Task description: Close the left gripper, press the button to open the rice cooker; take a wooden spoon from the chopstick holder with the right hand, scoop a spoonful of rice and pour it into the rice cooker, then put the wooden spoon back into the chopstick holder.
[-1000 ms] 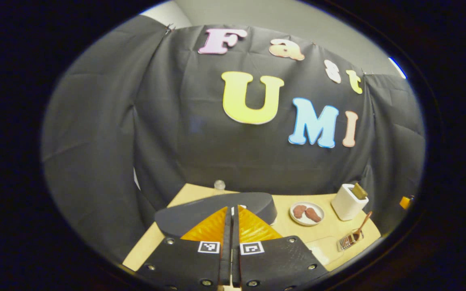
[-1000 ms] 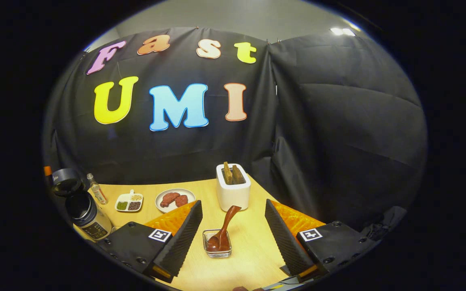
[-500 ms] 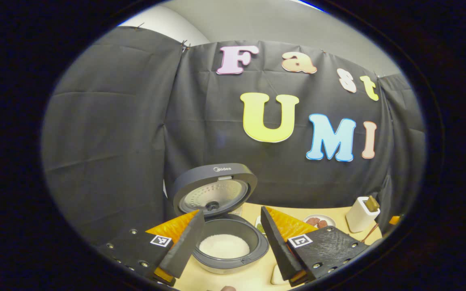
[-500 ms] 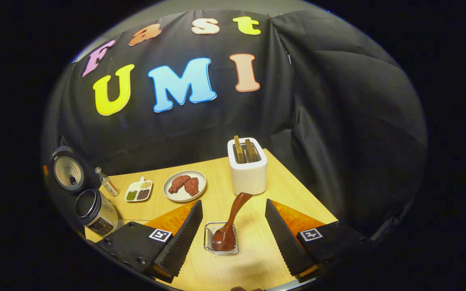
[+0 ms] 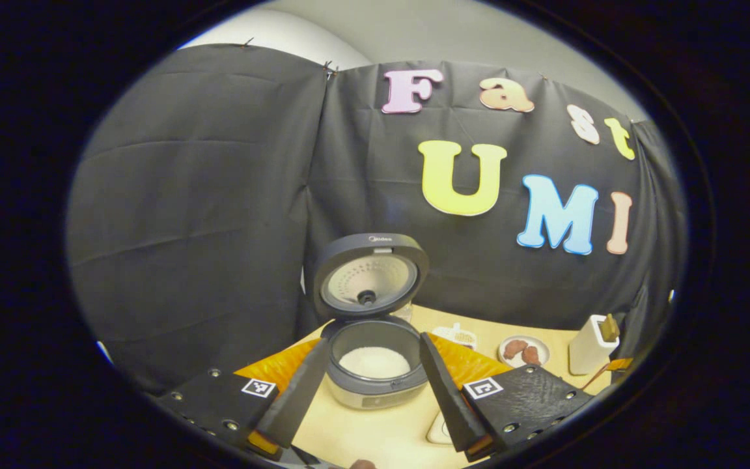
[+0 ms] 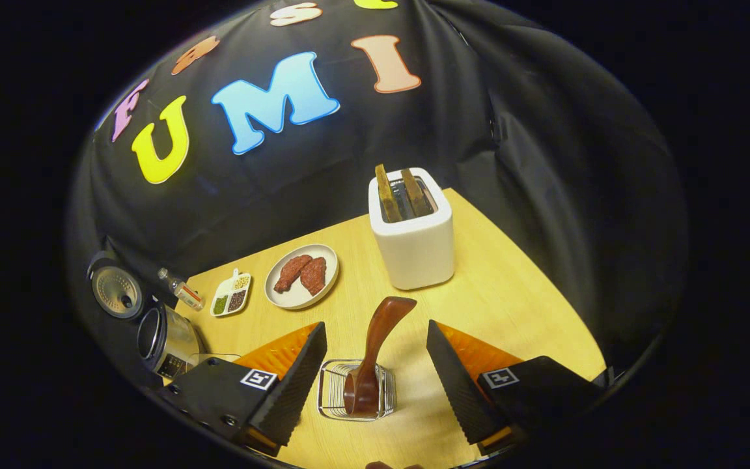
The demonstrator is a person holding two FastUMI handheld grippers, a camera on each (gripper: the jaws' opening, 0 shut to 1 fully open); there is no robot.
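The rice cooker (image 5: 375, 365) stands on the counter (image 6: 512, 306) with its lid (image 5: 370, 275) raised upright, and white rice is visible inside the pot. The left tool (image 5: 367, 384) hangs in front of the cooker with its jaws spread and nothing between them. The right tool (image 6: 375, 374) is likewise spread wide, poised above the wooden spoon (image 6: 375, 355), which stands bowl-down in the wire chopstick holder (image 6: 355, 391); the handle leans up and away toward the white toaster (image 6: 412, 225). The spoon lies between the two fingers but touches neither. Judged from its form, the spoon is a rigid, light, one-piece item with a smooth, glossy finish, so it may slip or rotate under a light pinch. The recommended hold is on the flat, widened upper part of the handle, with the ribbed pads set across its broad faces to resist twisting during scooping. The wire holder appears light and unfixed; a straight lift along the handle's lean should reduce the chance of dragging or tipping it. A plate of meat (image 6: 301, 275) and a small condiment dish (image 6: 230, 294) sit well apart from the lifting path.
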